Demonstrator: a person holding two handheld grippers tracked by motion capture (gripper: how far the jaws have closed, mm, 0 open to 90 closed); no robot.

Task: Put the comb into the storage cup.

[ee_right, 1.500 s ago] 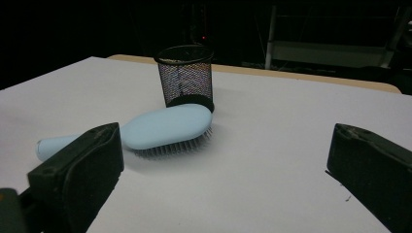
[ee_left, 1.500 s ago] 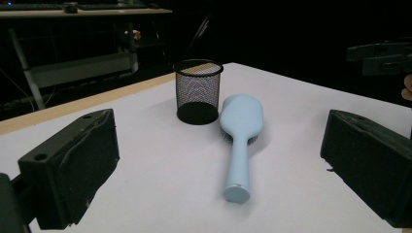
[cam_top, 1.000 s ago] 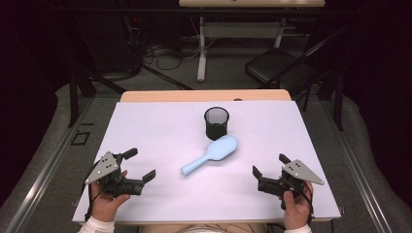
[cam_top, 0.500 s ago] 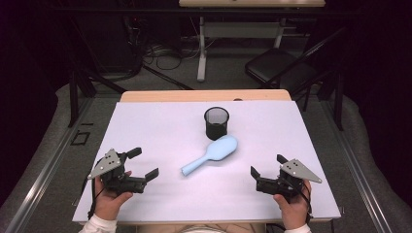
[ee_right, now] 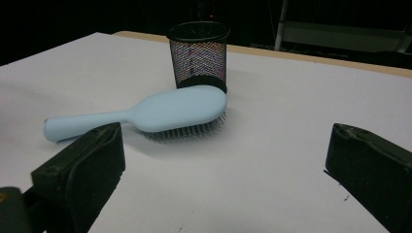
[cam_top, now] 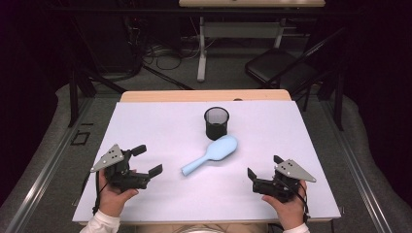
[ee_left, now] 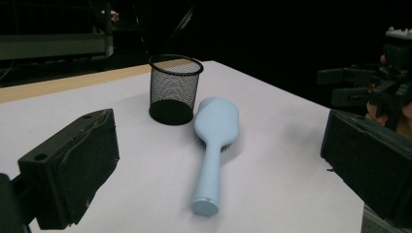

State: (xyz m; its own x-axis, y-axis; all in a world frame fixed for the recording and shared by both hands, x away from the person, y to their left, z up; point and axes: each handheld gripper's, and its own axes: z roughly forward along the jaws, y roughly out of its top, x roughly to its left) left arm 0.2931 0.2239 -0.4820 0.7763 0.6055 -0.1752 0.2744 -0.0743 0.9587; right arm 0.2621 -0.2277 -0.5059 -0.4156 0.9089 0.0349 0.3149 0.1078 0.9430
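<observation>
Jaws wide apart; hairbrush [cam_top: 213, 153] bristles-down beside mesh cup [cam_top: 216, 122].

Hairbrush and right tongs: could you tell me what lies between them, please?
Nothing: only bare white table cover separates the hairbrush from the right tongs, clearest in the high view.

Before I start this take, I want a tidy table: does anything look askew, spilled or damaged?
Nothing stands out. The mesh cup stands upright, and the blue hairbrush lies bristles down beside it, looking intact.
</observation>
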